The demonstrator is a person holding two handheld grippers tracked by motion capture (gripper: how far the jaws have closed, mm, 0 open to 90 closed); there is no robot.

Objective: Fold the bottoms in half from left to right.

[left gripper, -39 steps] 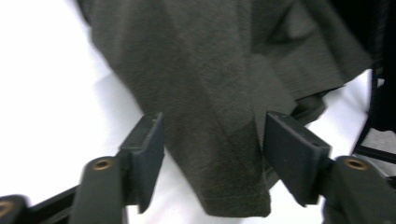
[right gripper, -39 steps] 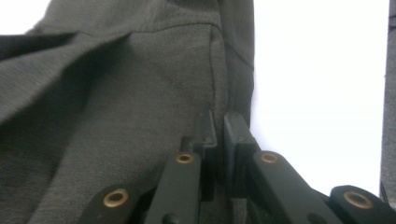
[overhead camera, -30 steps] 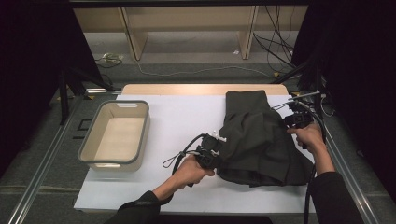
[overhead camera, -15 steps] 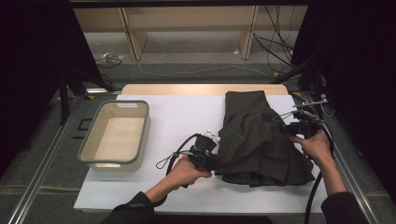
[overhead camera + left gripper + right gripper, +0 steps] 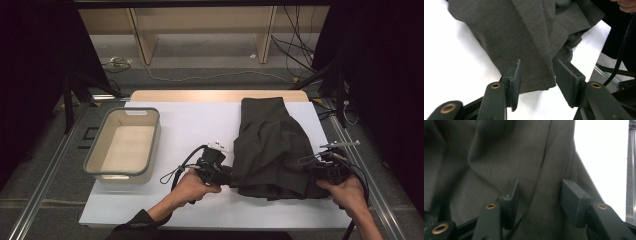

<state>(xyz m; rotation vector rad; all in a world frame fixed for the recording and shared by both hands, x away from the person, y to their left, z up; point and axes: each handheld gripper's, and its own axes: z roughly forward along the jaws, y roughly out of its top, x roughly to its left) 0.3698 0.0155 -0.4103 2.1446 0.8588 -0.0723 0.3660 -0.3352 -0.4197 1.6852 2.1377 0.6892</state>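
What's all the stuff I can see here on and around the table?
Garment: one, dark grey cloth, folded and rumpled, on the right half of the table.
Bin: one, grey-rimmed with beige inside, nothing in it, on the table's left side.
Table: one, white top with a wooden strip along the far edge.
Shelf legs: pale wood, on the floor beyond the table.
Cables: several, black and white, on the floor at the back right.
Left gripper: one, black, jaws apart at the garment's near left edge, not pressing it; jaws have just been opening.
Right gripper: one, black, jaws apart over the garment's right side.
Hands: two, left hand and right hand, each holding a gripper.
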